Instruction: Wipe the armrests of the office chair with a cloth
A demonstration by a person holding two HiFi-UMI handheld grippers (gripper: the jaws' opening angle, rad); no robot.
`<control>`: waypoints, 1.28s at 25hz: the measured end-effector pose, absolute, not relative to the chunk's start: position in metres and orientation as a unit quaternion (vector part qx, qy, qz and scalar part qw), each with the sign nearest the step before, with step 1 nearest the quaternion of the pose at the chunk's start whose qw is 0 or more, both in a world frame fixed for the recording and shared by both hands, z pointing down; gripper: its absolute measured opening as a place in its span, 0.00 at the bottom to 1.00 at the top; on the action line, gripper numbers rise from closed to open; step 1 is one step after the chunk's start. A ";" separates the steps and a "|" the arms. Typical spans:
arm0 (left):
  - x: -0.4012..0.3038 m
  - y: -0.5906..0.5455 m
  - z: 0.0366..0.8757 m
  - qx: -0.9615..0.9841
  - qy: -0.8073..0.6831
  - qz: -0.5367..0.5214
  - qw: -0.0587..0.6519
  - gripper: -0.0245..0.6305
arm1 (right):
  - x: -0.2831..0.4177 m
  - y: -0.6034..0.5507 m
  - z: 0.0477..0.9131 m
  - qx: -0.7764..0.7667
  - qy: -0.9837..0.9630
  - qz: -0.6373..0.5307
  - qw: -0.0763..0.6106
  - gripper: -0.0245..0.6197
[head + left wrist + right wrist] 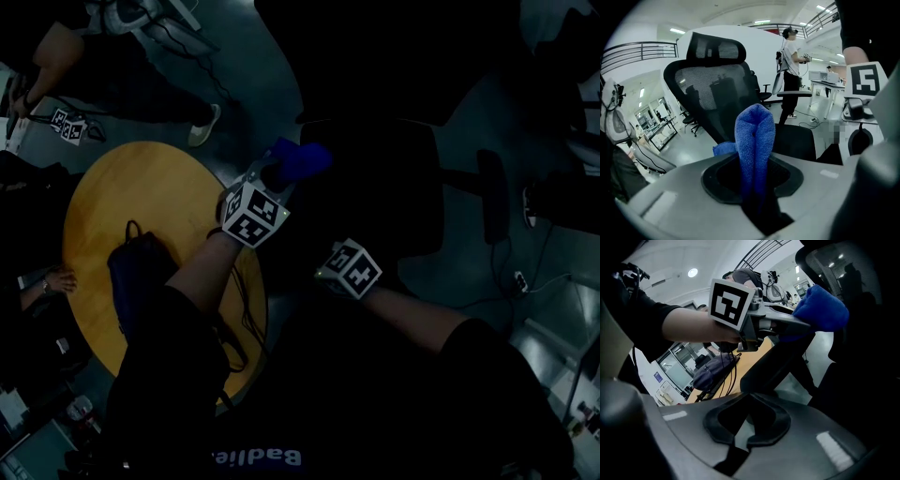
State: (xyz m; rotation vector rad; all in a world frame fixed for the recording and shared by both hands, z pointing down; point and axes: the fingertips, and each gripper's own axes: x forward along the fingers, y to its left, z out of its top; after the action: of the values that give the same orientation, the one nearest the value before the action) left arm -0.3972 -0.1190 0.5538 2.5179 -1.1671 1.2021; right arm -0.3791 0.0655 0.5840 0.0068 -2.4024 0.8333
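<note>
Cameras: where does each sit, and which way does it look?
Head view: on the person's head, facing down: round table, forearms, left claw, right claw.
Left gripper view: on the left claw, facing the office chair; shut on blue cloth.
Right gripper view: on the right claw, facing the left forearm.
Head and right gripper views share the table, cloth.

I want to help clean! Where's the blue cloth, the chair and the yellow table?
blue cloth (pixel 754 136), left gripper view, on its folded middle.
chair (pixel 705 86), left gripper view, on the mesh backrest.
yellow table (pixel 141 187), head view, on its bare top.
</note>
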 end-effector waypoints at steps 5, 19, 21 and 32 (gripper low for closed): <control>-0.385 -0.100 0.555 0.835 -0.376 0.396 0.059 0.24 | -0.378 0.066 0.584 0.008 -0.903 0.314 0.294 0.05; -0.370 -0.044 0.558 0.833 -0.378 0.397 0.071 0.24 | -0.368 0.071 0.593 0.013 -0.900 0.327 0.289 0.05; -0.367 -0.033 0.558 0.833 -0.377 0.397 0.072 0.23 | -0.367 0.073 0.593 0.012 -0.900 0.326 0.288 0.05; -0.346 0.021 0.557 0.831 -0.393 0.381 0.099 0.24 | -0.361 0.077 0.588 0.003 -0.901 0.324 0.290 0.05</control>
State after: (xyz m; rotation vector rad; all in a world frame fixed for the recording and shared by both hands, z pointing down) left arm -0.3465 0.0208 0.5568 2.4584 -1.1631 1.1263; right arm -0.3609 0.0767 0.5876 0.0076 -2.4024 0.8640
